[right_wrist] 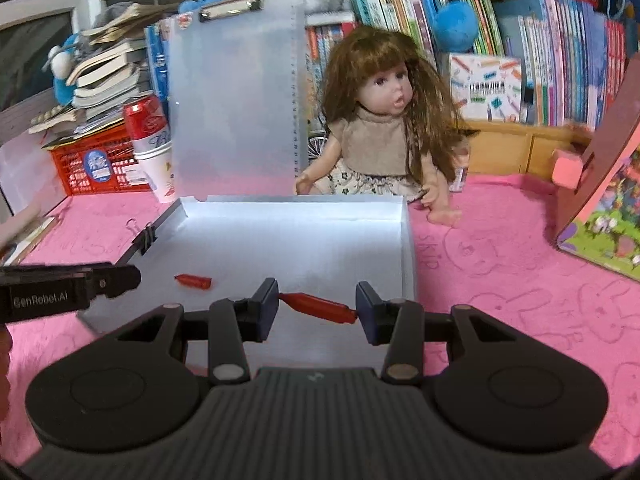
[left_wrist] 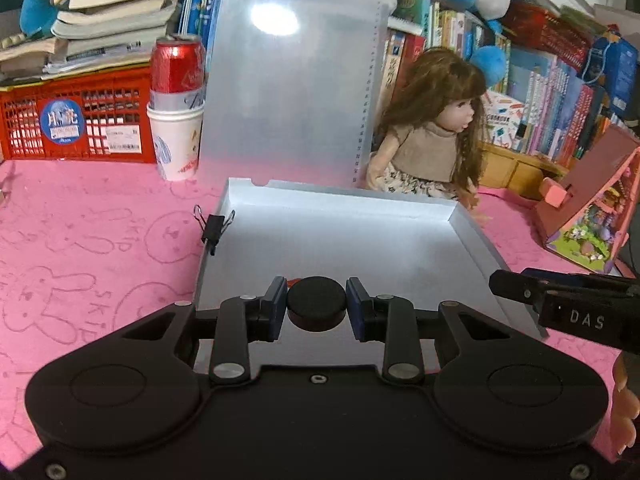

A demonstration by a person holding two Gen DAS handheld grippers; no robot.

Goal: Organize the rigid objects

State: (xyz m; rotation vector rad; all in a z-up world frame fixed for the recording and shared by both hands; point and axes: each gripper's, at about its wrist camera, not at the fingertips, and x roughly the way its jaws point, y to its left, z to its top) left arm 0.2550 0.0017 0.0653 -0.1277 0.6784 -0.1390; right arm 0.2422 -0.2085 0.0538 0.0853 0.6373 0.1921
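Observation:
In the left wrist view my left gripper point(left_wrist: 316, 298) is shut on a black round puck point(left_wrist: 316, 310), held over the near end of an open grey-white box point(left_wrist: 468, 240). The right wrist view has my right gripper point(right_wrist: 317, 300) shut on a red tapered stick point(right_wrist: 320, 306), gripped end to end above the box floor point(right_wrist: 288, 240). A second red stick point(right_wrist: 194, 281) lies on that floor to the left. Each gripper shows at the edge of the other's view: the right gripper point(left_wrist: 520, 290) and the left gripper point(right_wrist: 116, 278).
The box lid point(left_wrist: 288, 80) stands upright at the back, and a black binder clip point(left_wrist: 212, 226) sits on the left wall. A doll point(right_wrist: 380, 136), a red can in paper cups point(left_wrist: 178, 108), a red crate point(left_wrist: 76, 120) and a pink toy house point(left_wrist: 592, 216) ring the box on the pink cloth.

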